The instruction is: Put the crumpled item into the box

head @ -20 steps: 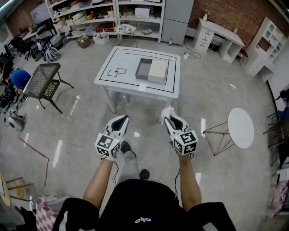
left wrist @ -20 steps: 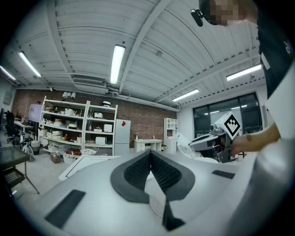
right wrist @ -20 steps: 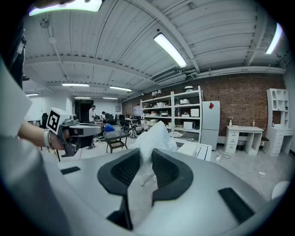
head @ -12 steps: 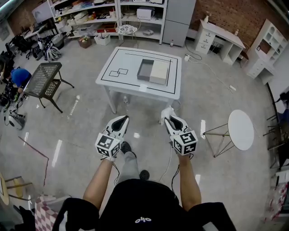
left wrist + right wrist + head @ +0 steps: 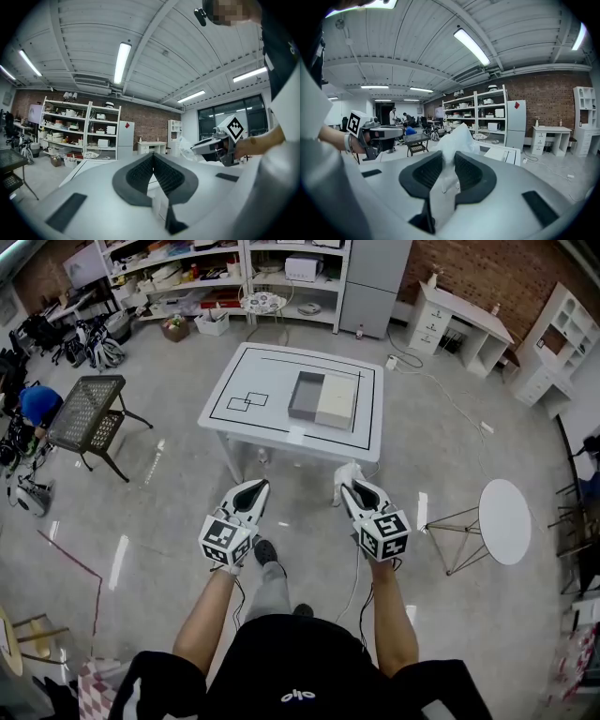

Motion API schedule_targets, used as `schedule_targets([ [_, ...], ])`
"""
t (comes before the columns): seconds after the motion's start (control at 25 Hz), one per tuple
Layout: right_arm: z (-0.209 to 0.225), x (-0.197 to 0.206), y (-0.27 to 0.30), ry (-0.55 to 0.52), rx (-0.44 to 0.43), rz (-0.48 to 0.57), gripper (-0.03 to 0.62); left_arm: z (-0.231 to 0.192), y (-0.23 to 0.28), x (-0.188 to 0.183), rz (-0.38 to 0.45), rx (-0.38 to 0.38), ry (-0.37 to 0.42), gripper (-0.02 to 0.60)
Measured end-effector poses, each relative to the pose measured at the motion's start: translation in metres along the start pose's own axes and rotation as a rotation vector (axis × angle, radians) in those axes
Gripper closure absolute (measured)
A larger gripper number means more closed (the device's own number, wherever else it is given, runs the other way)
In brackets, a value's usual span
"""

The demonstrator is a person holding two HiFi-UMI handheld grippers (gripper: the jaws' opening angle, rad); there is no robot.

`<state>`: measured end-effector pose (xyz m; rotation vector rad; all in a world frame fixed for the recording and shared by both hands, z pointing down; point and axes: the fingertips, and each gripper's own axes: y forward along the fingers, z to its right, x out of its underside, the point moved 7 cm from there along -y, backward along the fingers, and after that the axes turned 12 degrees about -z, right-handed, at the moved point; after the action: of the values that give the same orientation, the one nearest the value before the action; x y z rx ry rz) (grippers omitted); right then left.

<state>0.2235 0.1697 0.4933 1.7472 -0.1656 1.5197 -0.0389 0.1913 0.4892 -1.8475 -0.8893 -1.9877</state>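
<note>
Concrete floor is seen ahead, with the white table (image 5: 272, 371) and the box (image 5: 307, 396) on it. Crumpled item (image 5: 457, 138) is clamped in the right gripper (image 5: 350, 487), well short of the table. Left gripper (image 5: 251, 487) is closed, empty.

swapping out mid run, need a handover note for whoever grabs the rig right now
Left gripper: jaws shut, nothing between them.
Right gripper: jaws shut on the white crumpled item.
Box: open-topped, on the white table, across the floor ahead.
Done: item picked up.
Left: walk to the table, release the item into the box.
</note>
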Motion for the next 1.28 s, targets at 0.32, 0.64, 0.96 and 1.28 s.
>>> schedule_targets([
  [0.32, 0.036, -0.06, 0.092, 0.004, -0.001, -0.009, 0.5, -0.094, 0.057, -0.022, 0.007, 0.006, -0.013, 0.574],
  [0.64, 0.051, -0.122, 0.179, 0.003, -0.002, -0.011, 0.5, -0.186, 0.095, -0.038, -0.003, 0.027, -0.016, 0.574],
  [0.96, 0.063, -0.144, 0.245, 0.019, 0.011, -0.037, 0.5, -0.251, 0.126, -0.036, -0.008, 0.053, -0.027, 0.574],
  [1.28, 0.074, -0.152, 0.277, 0.045, 0.022, -0.057, 0.5, -0.287, 0.142, -0.036, -0.027, 0.061, -0.03, 0.574],
])
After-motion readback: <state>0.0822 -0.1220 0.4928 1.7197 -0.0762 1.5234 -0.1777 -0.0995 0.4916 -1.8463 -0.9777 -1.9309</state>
